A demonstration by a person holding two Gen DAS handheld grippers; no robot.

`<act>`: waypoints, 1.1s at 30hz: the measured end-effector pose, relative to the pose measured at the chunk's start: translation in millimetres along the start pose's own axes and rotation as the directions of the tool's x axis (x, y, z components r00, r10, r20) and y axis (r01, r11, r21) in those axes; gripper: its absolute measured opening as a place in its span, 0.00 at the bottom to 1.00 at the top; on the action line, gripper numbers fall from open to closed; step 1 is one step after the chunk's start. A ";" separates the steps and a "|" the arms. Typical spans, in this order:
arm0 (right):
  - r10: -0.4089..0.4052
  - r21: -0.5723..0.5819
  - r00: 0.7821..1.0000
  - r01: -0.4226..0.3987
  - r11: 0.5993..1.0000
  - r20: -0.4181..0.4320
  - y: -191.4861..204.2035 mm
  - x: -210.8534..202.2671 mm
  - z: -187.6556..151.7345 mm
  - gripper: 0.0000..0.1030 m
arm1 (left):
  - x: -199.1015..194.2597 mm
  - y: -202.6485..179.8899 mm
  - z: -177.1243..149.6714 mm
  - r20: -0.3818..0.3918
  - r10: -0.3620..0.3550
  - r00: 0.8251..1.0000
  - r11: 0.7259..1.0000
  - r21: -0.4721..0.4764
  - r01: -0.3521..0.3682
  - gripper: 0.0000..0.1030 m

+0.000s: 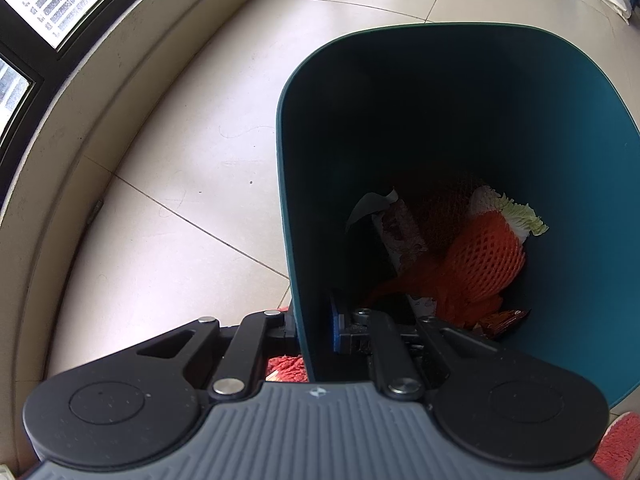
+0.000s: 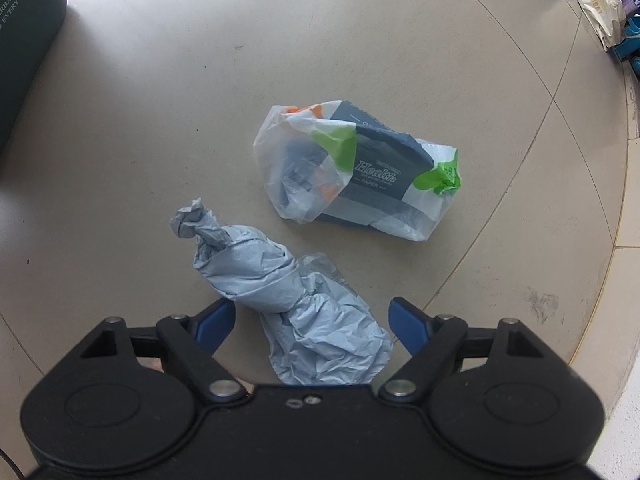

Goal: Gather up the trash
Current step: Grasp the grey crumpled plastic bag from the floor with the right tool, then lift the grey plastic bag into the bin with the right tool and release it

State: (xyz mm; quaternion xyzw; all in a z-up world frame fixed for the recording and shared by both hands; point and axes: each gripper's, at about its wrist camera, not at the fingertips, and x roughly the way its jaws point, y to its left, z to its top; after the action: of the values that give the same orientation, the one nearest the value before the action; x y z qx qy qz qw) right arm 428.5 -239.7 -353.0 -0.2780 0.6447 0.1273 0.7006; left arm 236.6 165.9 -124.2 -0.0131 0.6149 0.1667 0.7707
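Note:
In the left wrist view my left gripper (image 1: 316,330) is shut on the near rim of a dark teal trash bin (image 1: 580,152), one finger outside the wall and one inside. The bin holds an orange foam fruit net (image 1: 484,260), a cabbage leaf (image 1: 520,216) and wrappers. In the right wrist view my right gripper (image 2: 312,320) is open, its blue fingers on either side of a crumpled grey-blue plastic bag (image 2: 280,280) on the floor. Beyond it lies a clear bag with a dark "Health Paper" pack (image 2: 360,168).
Beige tiled floor (image 1: 168,216) all around. A window and raised sill (image 1: 60,92) curve along the left. The bin's side (image 2: 24,40) shows at the right wrist view's top left. White bags (image 2: 604,8) lie at the far right.

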 end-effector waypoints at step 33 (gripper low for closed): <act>0.273 0.089 0.871 -0.336 0.938 0.409 14.9 -282.3 23.0 0.32 | 0.5 7.0 2.8 -0.012 -0.020 1.000 1.000 -0.020 0.019 0.12</act>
State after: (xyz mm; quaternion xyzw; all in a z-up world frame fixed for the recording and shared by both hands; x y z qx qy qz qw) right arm 401.2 -164.0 -81.0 -0.0856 0.5359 0.2378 0.8056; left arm 237.4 173.3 -122.7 -0.0277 0.6177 0.1651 0.7684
